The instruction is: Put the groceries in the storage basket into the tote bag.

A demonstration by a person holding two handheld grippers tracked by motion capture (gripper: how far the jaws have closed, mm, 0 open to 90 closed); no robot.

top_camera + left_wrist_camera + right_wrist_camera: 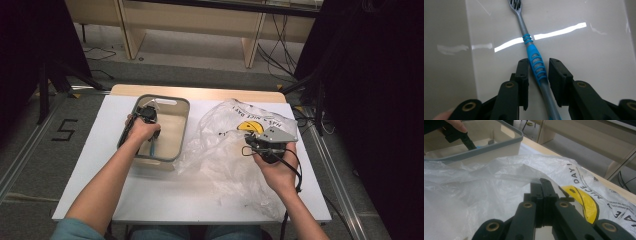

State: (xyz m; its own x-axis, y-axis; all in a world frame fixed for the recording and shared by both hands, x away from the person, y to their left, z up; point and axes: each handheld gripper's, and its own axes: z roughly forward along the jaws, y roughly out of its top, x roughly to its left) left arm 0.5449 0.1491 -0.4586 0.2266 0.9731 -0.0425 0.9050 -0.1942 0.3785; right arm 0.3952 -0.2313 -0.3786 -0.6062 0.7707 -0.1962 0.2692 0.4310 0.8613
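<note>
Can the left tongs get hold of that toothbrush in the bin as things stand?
Probably yes. The left tongs already straddle the toothbrush at its blue grip on the floor of the bin, one jaw on each side with small gaps. Nothing else lies between the jaws, so closing should catch it.

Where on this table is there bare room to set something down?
Bare white table lies left of the bin and along the near edge under the left forearm. The plastic bag crowds the right half. The bin floor holds a toothbrush.
</note>
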